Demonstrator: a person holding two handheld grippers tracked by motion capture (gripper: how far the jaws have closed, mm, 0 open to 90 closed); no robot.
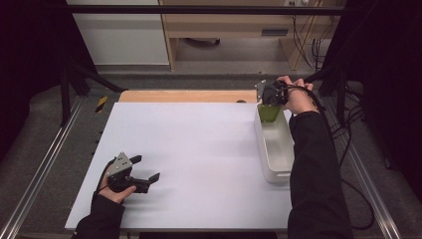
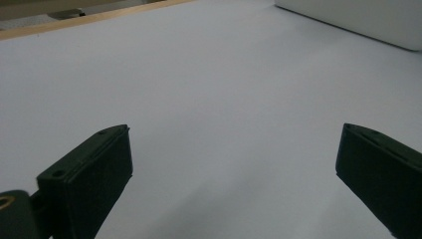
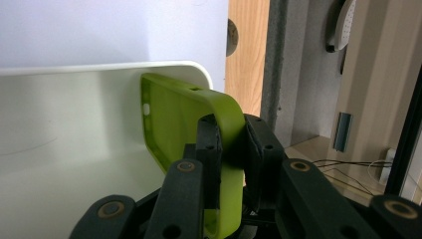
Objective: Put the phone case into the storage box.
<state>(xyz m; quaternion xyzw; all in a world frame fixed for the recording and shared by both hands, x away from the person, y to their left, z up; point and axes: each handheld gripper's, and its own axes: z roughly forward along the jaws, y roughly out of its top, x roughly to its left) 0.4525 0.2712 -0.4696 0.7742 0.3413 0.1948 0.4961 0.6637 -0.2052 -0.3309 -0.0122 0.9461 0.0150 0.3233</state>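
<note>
A lime-green phone case (image 3: 184,117) hangs over the far end of a white rectangular bin (image 1: 276,149); the case (image 1: 268,114) is partly inside it. My right gripper (image 3: 231,142) is shut on one edge of the case, held above the bin's far end (image 1: 272,94). My left gripper (image 1: 145,172) rests near the table's front left, open, with nothing between its jaws (image 2: 234,169). The bin's corner (image 2: 358,20) appears far off in the left gripper view.
The white tabletop (image 1: 194,154) spans the middle, with a wooden strip (image 1: 184,96) along its far edge. Metal rails (image 1: 42,172) run down both sides. Cables (image 1: 348,129) trail at the right. A wooden shelf unit (image 1: 239,30) stands beyond the table.
</note>
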